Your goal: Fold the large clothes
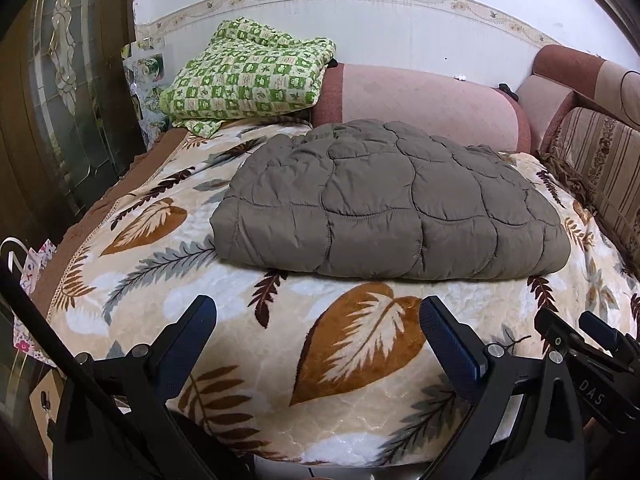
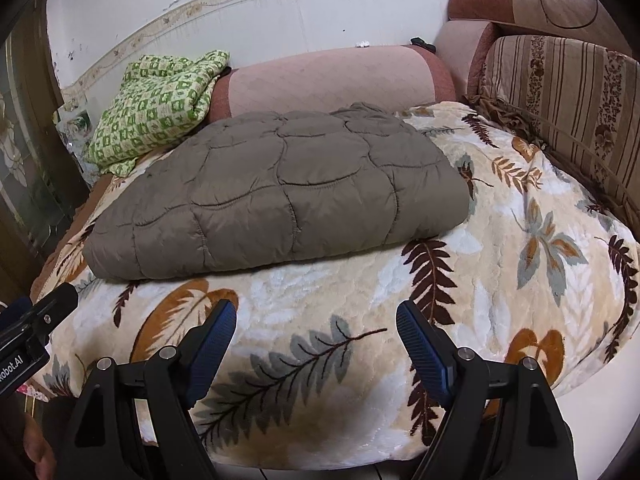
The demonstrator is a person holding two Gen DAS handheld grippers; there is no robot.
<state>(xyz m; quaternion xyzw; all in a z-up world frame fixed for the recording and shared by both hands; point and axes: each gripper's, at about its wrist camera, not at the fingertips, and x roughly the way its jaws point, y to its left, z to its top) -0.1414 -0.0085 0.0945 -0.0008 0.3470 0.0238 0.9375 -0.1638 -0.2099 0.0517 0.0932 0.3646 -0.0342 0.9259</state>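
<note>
Slippage threatens: both hand-held grippers, left [image 1: 318, 324] and right [image 2: 316, 328], gape empty at six o'clock of the puffy quilted jacket [image 1: 384, 200], whose slick folds may spring apart.

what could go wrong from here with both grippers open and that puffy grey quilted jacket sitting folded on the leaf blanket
1. The quilted jacket looks thick and slippery; a pinch on its near edge may take only the top layer, so the fold could spring open.
2. The leaf blanket is plush, and the left gripper or right gripper may snag it along with the jacket.
3. The two grippers sit close together and could bump.
</note>
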